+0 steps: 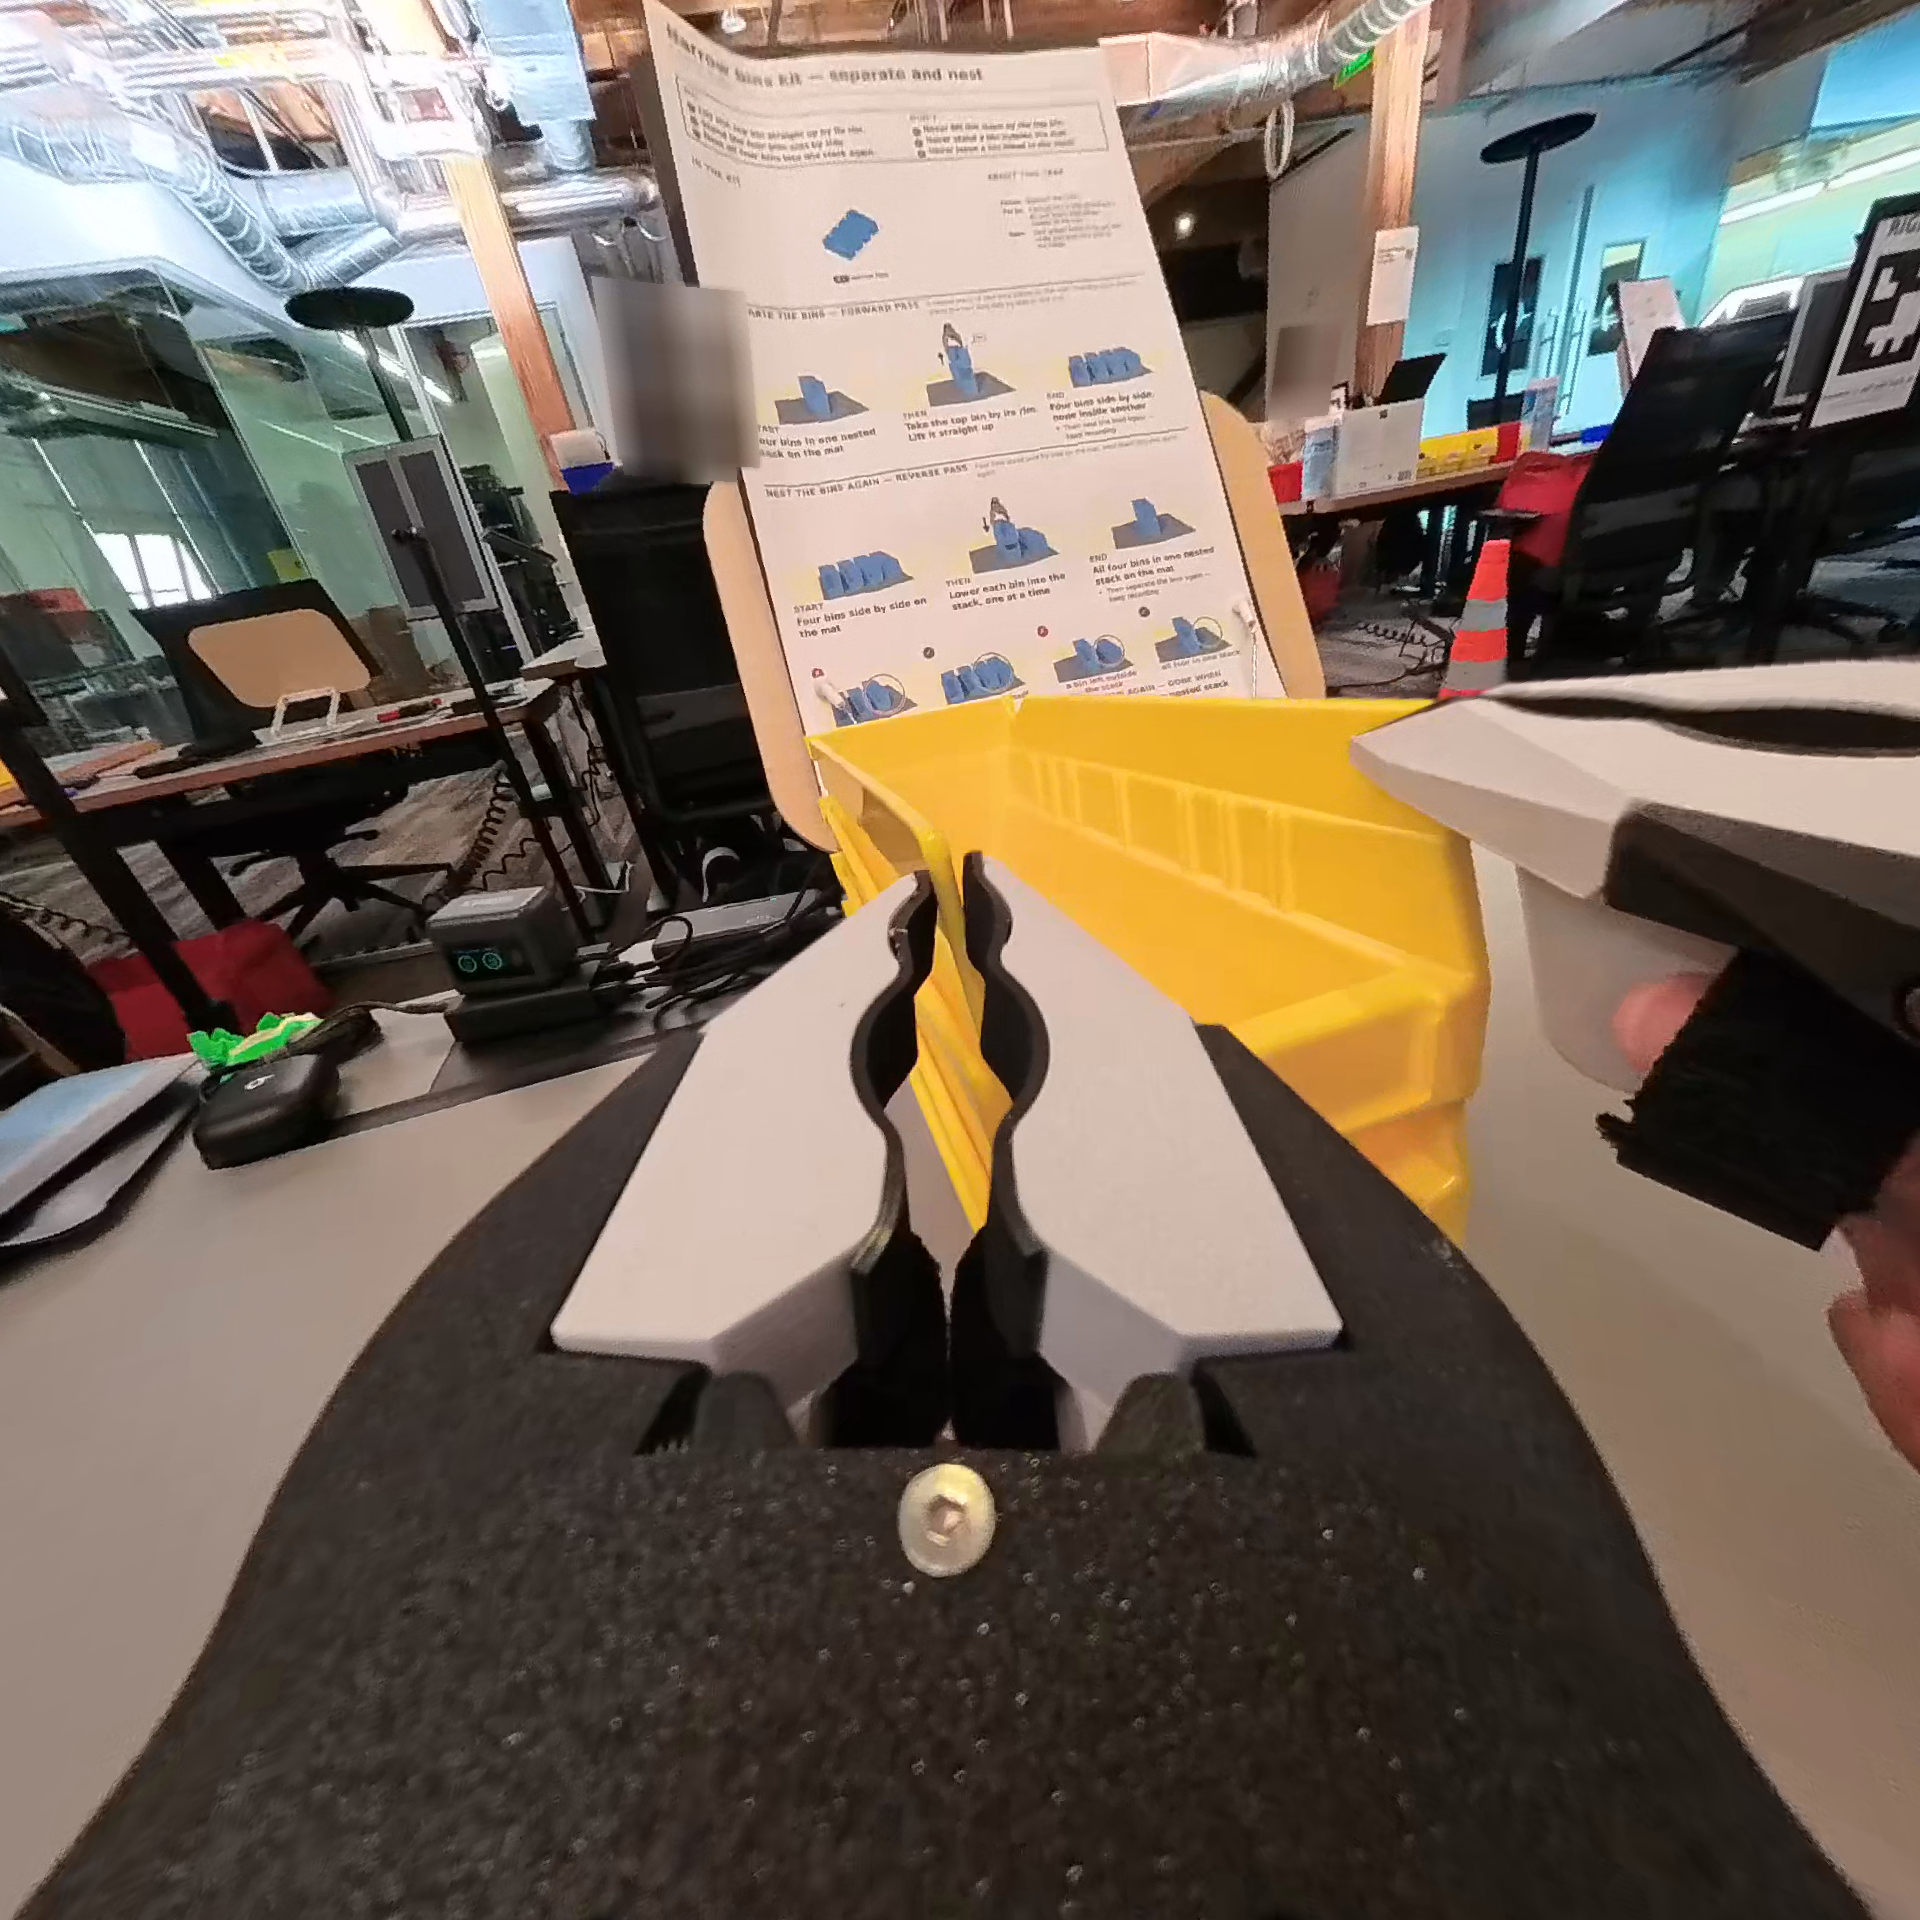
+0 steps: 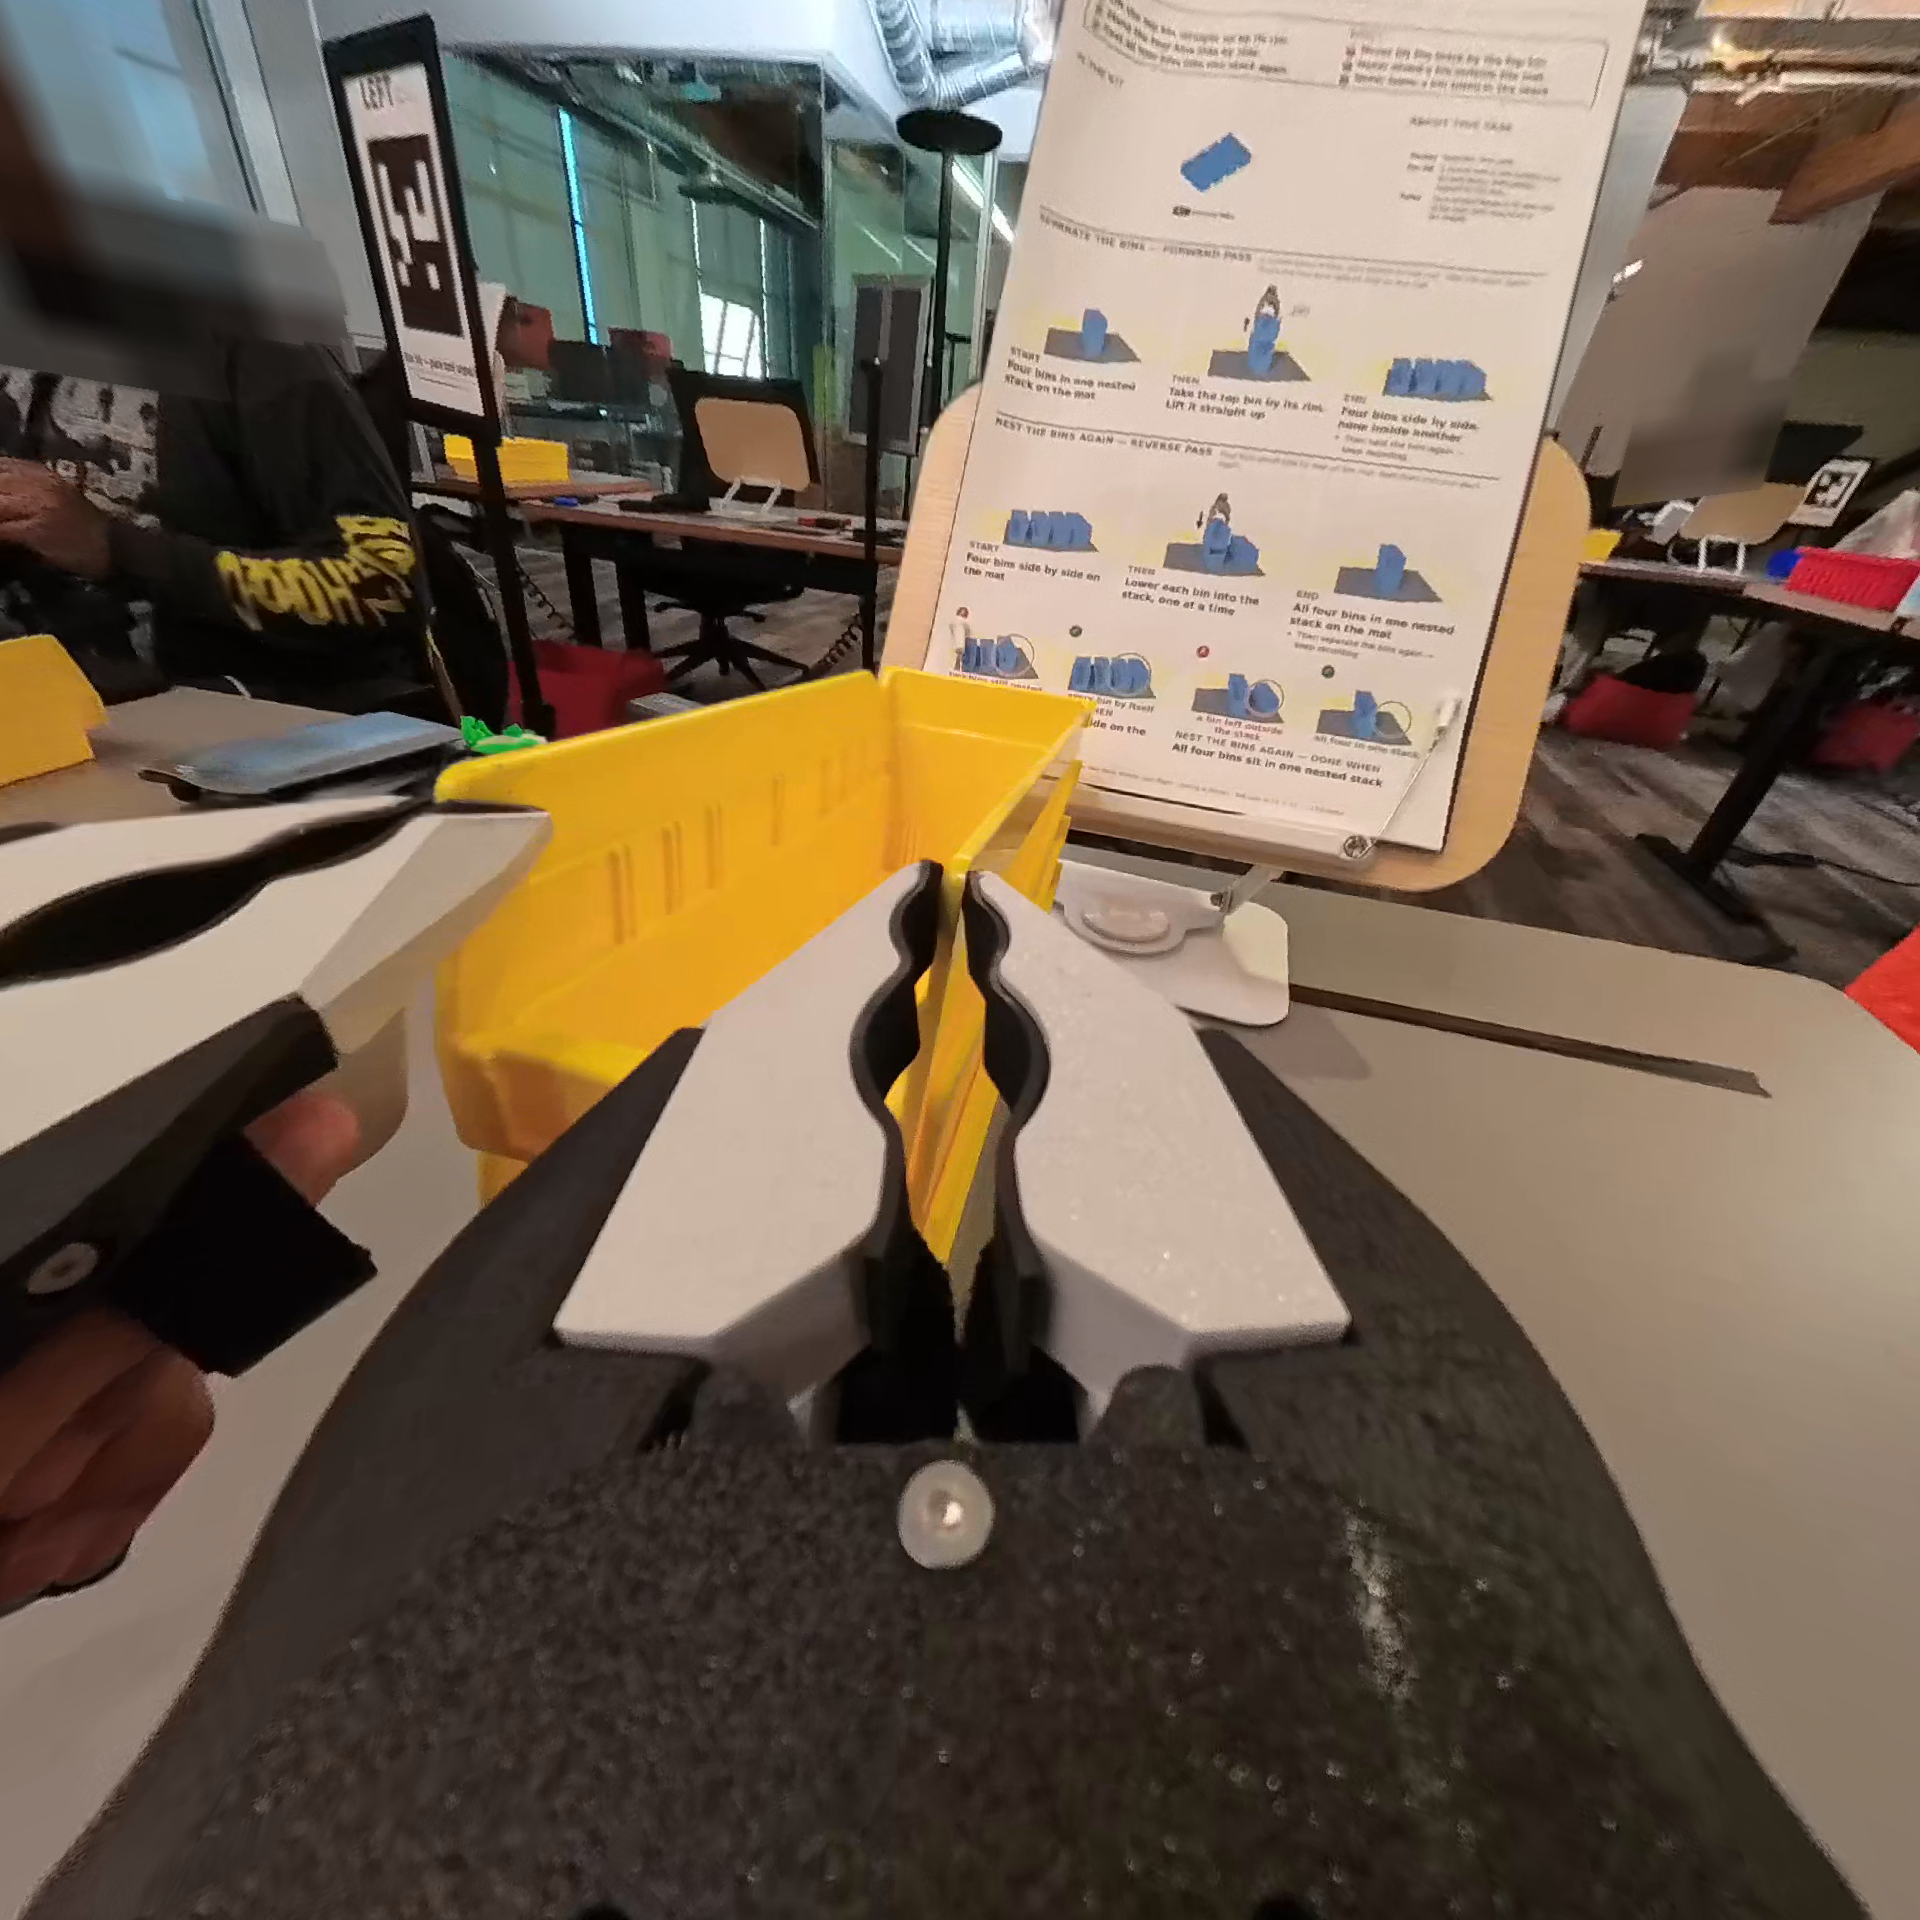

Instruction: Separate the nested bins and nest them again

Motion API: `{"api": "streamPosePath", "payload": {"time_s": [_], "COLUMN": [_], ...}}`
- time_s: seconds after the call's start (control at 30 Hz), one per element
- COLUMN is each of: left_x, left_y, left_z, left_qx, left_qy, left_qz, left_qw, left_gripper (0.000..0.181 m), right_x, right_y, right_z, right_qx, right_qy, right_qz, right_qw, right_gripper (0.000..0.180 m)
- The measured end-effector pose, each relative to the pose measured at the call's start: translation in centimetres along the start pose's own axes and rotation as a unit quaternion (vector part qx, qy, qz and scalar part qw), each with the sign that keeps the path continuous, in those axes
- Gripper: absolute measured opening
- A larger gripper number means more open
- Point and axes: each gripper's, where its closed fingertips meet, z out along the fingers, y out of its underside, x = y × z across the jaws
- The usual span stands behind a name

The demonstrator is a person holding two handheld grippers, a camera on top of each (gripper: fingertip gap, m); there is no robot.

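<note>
A stack of nested yellow bins (image 1: 1247, 883) stands on the grey table, with the rims of the lower bins (image 1: 1392, 1132) showing under the top one. My left gripper (image 1: 945, 873) is shut on the left long wall of the top bin. My right gripper (image 2: 951, 883) is shut on the right long wall of the same bin (image 2: 675, 883). Each gripper also shows in the other's view, clamped over the opposite rim: the right gripper (image 1: 1455, 717) and the left gripper (image 2: 457, 810). The inside of the top bin is empty.
An instruction sheet on a wooden stand (image 2: 1247, 416) rises just behind the bins, on a white base (image 2: 1195, 935). A black device with cables (image 1: 499, 945), a black case (image 1: 260, 1101) and a grey pad (image 2: 301, 753) lie on the left. Another yellow bin (image 2: 42, 707) and a seated person's dark sleeve (image 2: 291, 520) are at far left.
</note>
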Motion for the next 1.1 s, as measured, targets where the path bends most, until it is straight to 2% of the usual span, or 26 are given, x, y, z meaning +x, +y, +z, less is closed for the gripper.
{"api": "streamPosePath", "payload": {"time_s": [0.23, 0.3, 0.37, 0.47, 0.53, 0.6, 0.7, 0.73, 0.83, 0.97, 1.1], "left_x": [-0.4, -0.5, -0.5, -0.4, -0.5, -0.1, 0.1, 0.1, 0.0, -0.1, 0.0], "left_y": [0.0, 0.1, 0.3, 0.2, 0.4, 0.9, 1.8, 1.9, 1.9, 1.9, 1.6], "left_z": [0.8, 0.8, 0.7, 0.5, 0.3, 0.2, 0.0, -0.1, -0.3, -1.3, -4.4], "left_qx": [-0.021, -0.038, -0.063, -0.084, -0.091, -0.094, -0.095, -0.088, -0.079, -0.081, -0.073], "left_qy": [0.004, 0.01, 0.019, 0.033, 0.026, 0.025, 0.008, 0.004, -0.002, 0.01, 0.02], "left_qz": [-0.01, -0.023, -0.036, -0.051, -0.048, -0.041, -0.033, -0.027, 0.004, -0.004, -0.004], "left_qw": [1.0, 0.999, 0.997, 0.995, 0.994, 0.994, 0.995, 0.996, 0.997, 0.997, 0.997], "left_gripper": [0.002, 0.003, 0.006, 0.026, 0.024, 0.02, 0.009, 0.004, 0.004, 0.003, 0.003], "right_x": [0.1, -0.2, -0.5, -0.1, 1.7, 4.0, 5.0, 4.8, 5.0, 4.3, 3.1], "right_y": [0.0, 0.3, -0.3, -3.5, -5.9, -7.1, -5.3, -4.9, -2.3, 1.9, 3.3], "right_z": [0.7, 0.4, -0.2, 0.3, 2.6, 7.1, 14.5, 16.8, 21.8, 23.5, 23.6], "right_qx": [-0.021, -0.045, -0.064, -0.093, -0.117, -0.142, -0.237, -0.244, -0.287, -0.368, -0.37], "right_qy": [-0.023, -0.051, -0.094, -0.2, -0.234, -0.22, -0.238, -0.251, -0.279, -0.361, -0.403], "right_qz": [0.01, 0.026, 0.044, 0.072, 0.06, 0.018, -0.032, -0.059, -0.176, -0.192, -0.247], "right_qw": [0.999, 0.997, 0.993, 0.973, 0.963, 0.965, 0.941, 0.935, 0.899, 0.835, 0.8], "right_gripper": [0.005, 0.007, 0.028, 0.04, 0.042, 0.038, 0.039, 0.034, 0.032, 0.031, 0.031]}}
